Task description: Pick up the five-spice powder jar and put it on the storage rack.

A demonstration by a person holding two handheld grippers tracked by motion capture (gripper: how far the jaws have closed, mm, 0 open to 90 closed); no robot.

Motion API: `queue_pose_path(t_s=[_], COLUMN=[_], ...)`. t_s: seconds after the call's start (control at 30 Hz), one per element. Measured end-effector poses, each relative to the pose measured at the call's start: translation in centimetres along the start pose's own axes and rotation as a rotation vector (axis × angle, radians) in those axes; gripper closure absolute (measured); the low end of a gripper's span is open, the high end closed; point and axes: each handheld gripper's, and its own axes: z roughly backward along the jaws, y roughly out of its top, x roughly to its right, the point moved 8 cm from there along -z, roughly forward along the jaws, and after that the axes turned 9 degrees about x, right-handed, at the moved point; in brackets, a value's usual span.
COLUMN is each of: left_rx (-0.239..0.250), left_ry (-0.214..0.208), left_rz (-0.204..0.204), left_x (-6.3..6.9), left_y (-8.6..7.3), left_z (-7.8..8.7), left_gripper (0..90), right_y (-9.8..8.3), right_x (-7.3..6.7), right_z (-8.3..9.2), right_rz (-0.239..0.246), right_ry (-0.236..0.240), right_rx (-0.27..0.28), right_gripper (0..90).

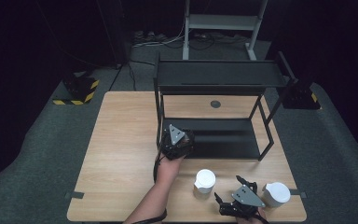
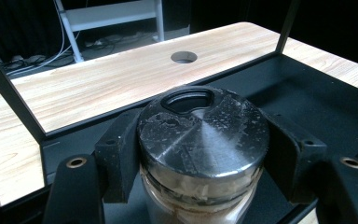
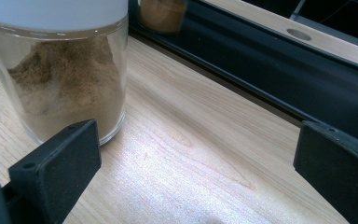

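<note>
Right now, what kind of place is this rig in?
Probably a lab or data-collection studio: dark walls, a hazard-striped base on grey carpet, cables on the floor behind, and a wooden table bearing a black shelf rack with spice jars.

A scuffed, brushed-metal lid (image 2: pixel 203 135) tops the clear glass jar (image 2: pixel 200 205); the table (image 2: pixel 98 88) is pale matt wood.

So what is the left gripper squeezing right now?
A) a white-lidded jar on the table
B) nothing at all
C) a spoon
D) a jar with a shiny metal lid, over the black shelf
D: in the left gripper view, the left gripper has its pads pressed on both sides of the metal-lidded jar, above the black rack's lower shelf.
</note>
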Motion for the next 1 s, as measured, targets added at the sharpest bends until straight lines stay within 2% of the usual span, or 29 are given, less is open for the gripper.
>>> queue_pose_path(t_s=[0.23, 0.43, 0.53, 1.0], left_rx=[0.001, -0.002, 0.0, 0.01], left_ry=[0.004, 0.004, 0.01, 0.011], left_rz=[0.008, -0.003, -0.026, -0.012], left_x=[-0.07, -0.08, 0.04, 0.11], left_y=[-0.08, -0.05, 0.09, 0.55], left_z=[0.11, 0.11, 0.16, 0.18], left_gripper=[34.2, 33.7, 33.6, 26.7], right_y=[0.01, 0.01, 0.01, 0.0], right_x=[-0.02, -0.03, -0.01, 0.01], right_z=[0.0, 0.0, 0.0, 0.0], right_rz=[0.001, 0.002, 0.001, -0.001], right_ry=[0.0, 0.0, 0.001, 0.001], right_rx=[-0.001, -0.001, -0.001, -0.001], right_gripper=[0.1, 0.1, 0.1, 0.1])
